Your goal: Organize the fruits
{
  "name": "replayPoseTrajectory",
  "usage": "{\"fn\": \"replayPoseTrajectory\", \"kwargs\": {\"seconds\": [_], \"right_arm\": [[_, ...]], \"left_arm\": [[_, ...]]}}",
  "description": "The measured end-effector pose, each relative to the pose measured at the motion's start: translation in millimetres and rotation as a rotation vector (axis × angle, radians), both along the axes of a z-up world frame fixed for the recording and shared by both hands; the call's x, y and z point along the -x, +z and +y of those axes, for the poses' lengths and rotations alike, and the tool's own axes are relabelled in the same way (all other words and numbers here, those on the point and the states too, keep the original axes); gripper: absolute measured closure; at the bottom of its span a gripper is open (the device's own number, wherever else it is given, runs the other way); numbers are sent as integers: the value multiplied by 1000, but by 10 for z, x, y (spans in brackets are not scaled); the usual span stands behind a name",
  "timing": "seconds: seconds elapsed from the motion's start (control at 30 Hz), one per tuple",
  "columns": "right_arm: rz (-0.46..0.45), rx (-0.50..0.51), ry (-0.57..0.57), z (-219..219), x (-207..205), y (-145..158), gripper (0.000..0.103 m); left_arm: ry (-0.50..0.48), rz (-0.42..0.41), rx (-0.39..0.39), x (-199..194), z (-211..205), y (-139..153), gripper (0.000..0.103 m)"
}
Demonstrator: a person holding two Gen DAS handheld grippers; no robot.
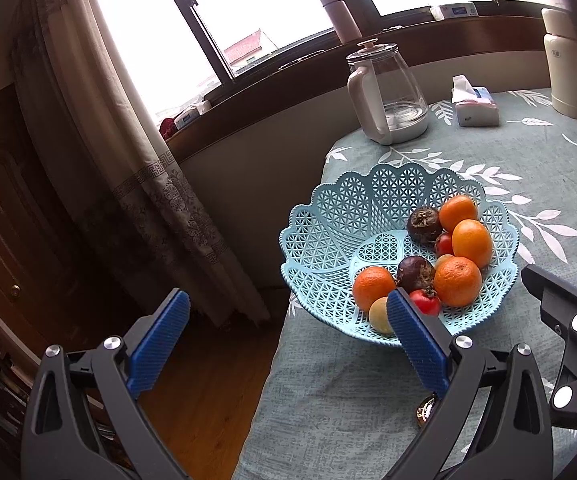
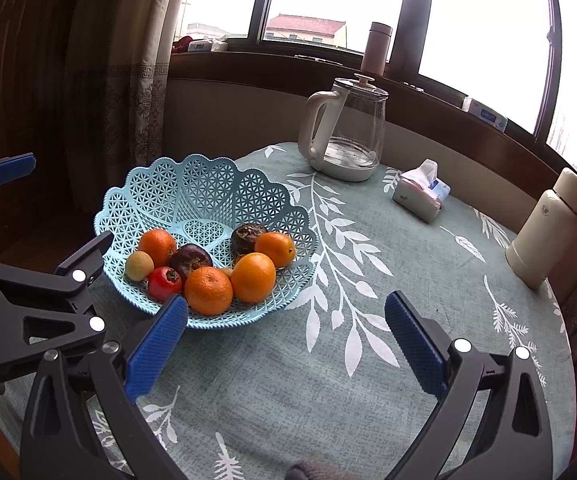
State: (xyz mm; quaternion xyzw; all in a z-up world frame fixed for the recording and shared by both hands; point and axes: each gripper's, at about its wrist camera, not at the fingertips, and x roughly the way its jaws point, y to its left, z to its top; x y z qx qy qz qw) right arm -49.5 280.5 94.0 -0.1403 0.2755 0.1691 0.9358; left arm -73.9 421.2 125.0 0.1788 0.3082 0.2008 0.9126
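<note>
- Left tool point(image 1: 288, 340) released, blue pads spread wide, nothing between them; hovering off the tabletop's point(image 2: 368, 360) edge, one pad over wooden floor point(image 1: 208, 380), the other just in front of the basket's near rim.
- Right tool point(image 2: 286, 340) also released and empty, pads well apart above bare leaf-patterned cloth, just beside the basket.
- Light-blue lattice fruit basket point(image 2: 208, 184) with scalloped rim, resting on the tabletop near its edge.
- All fruit gathered in the basket's near half: four oranges point(image 2: 208, 290), touching their neighbours.
- Two dark purple-brown round fruits point(image 2: 190, 260) among the oranges, kind unclear.
- Small red fruit with a dried calyx point(image 2: 164, 283) at the front, beside a pale yellow-green small fruit point(image 2: 139, 266) against the rim.
- Another red fruit point(image 1: 444, 245) wedged between oranges, mostly hidden.
- Glass kettle with white handle point(image 2: 348, 132) upright behind the basket, well apart.
- Tissue pack point(image 2: 420, 192) beside the kettle; cream flask point(image 2: 544, 232) upright near the far edge.
- Pink tumbler point(image 2: 375, 48) on the windowsill.
</note>
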Motion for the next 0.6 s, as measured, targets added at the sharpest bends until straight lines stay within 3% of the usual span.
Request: {"fn": "replayPoseTrajectory", "kwargs": {"seconds": [0.6], "right_arm": [[-1,2,4,15,6,12,5]], "left_arm": [[-1,5,-4,-13,6,-20,3]]}}
